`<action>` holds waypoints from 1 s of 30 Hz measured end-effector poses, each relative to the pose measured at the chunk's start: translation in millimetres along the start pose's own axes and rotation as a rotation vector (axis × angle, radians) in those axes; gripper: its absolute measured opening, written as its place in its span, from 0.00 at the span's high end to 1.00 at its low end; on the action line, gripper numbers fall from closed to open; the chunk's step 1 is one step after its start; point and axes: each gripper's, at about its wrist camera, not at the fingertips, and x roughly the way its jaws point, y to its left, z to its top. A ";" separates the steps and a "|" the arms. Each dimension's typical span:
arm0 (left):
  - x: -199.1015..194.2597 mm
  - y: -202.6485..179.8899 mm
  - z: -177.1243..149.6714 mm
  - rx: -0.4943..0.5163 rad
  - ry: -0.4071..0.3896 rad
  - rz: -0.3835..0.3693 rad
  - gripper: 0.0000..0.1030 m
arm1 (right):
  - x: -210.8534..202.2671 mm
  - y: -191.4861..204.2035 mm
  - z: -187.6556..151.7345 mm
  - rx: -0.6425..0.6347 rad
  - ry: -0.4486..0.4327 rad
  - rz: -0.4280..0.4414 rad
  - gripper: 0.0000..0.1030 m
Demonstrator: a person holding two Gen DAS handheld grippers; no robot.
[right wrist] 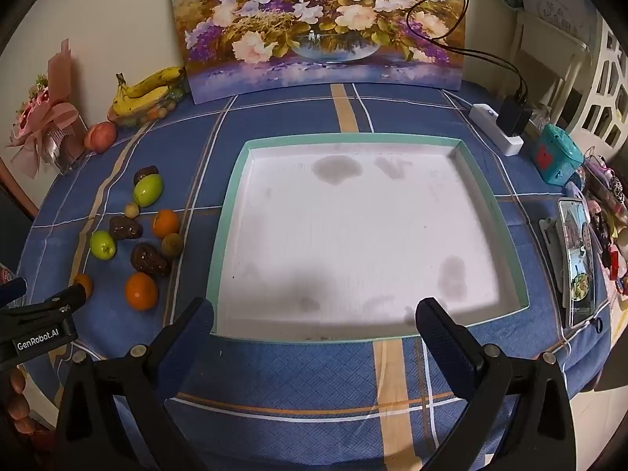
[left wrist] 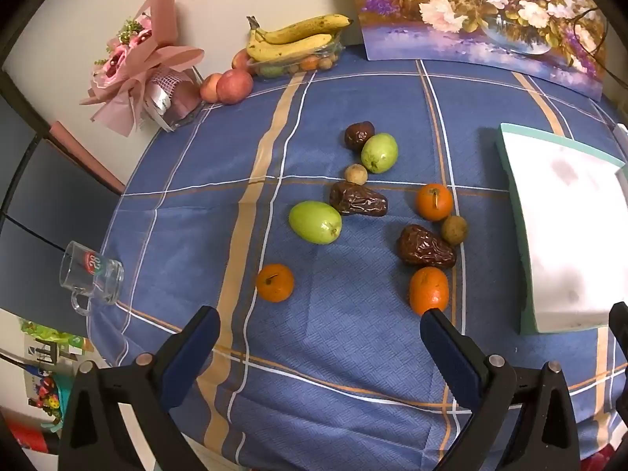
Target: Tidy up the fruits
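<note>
Loose fruits lie on the blue checked tablecloth: two green fruits (left wrist: 315, 222) (left wrist: 379, 152), three oranges (left wrist: 434, 201) (left wrist: 428, 289) (left wrist: 274, 282), three dark dates (left wrist: 357, 198) (left wrist: 425, 247) (left wrist: 358, 135) and two small brown fruits (left wrist: 356, 174) (left wrist: 454, 229). A white tray with a teal rim (right wrist: 231, 192) holds nothing; it also shows in the left wrist view (left wrist: 510, 172). My left gripper (left wrist: 320, 324) is open and empty, just short of the fruits. My right gripper (right wrist: 314, 314) is open and empty over the tray's near edge. The same fruits show left of the tray in the right wrist view (right wrist: 147, 190).
Bananas (left wrist: 292, 37) on a fruit container, apples (left wrist: 234, 85) and a pink bouquet (left wrist: 137, 59) stand at the back left. A glass mug (left wrist: 90, 272) sits at the left edge. A flower painting (right wrist: 318, 23) leans at the back. A power strip (right wrist: 496, 131), teal box (right wrist: 557, 155) and phone (right wrist: 577, 259) lie right.
</note>
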 end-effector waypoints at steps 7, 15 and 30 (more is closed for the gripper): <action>0.0 0.3 0.7 -0.004 -0.001 -0.002 0.00 | 0.6 0.7 -0.1 -0.004 0.004 0.000 0.00; 0.0 -0.2 0.6 -0.006 -0.003 -0.005 0.00 | 0.7 0.8 -0.2 -0.004 0.004 0.000 0.00; -0.1 -0.2 0.2 -0.004 -0.002 -0.005 0.00 | 1.1 1.1 0.4 -0.005 0.006 0.000 0.00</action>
